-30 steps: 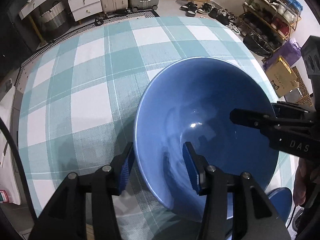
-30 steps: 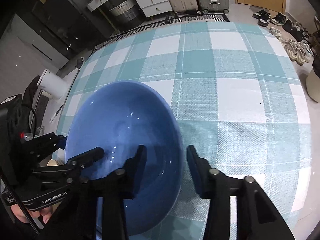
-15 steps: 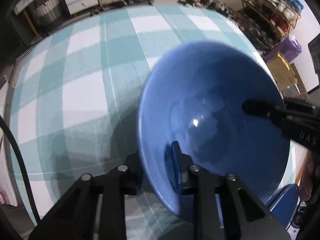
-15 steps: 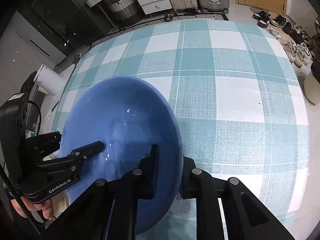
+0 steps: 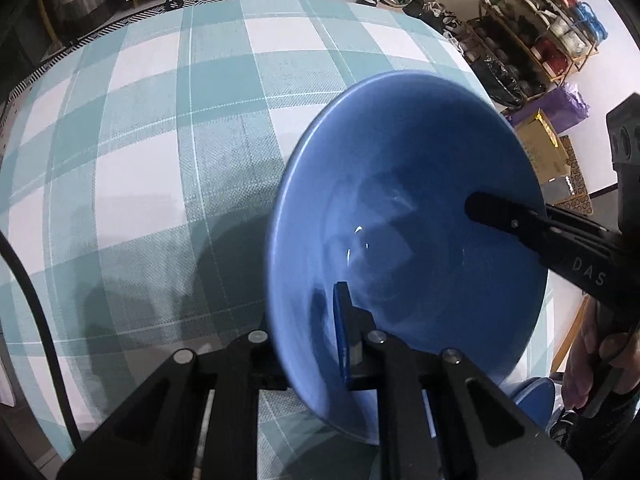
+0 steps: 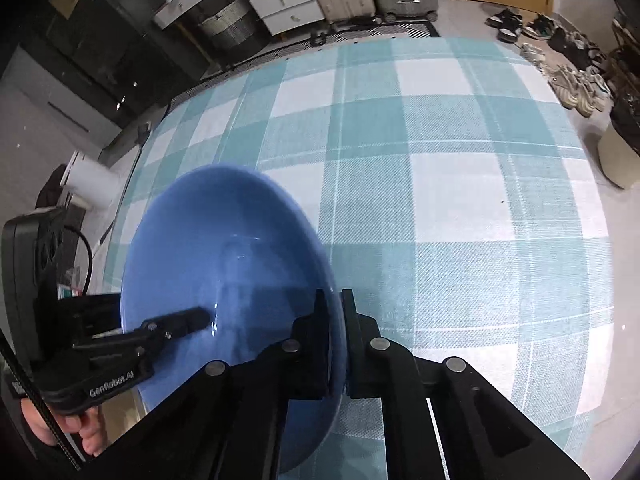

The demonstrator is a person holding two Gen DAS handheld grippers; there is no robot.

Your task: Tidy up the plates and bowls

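Blue bowl [image 5: 404,208], nothing inside, rim pinched by left gripper [image 5: 308,344] and right gripper [image 6: 335,340].

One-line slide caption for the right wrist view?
Right claw and left claw both pinch the rim of a blue bowl above the teal plaid tablecloth.

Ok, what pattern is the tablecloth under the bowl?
A teal-and-white check. The tablecloth shows best in the right wrist view, beyond the blue bowl.

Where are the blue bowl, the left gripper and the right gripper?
blue bowl [image 5: 400,184], left wrist view, inner wall.
left gripper [image 5: 308,340], left wrist view, midway between its fingertips at the rim.
right gripper [image 6: 335,308], right wrist view, at the pinched rim.
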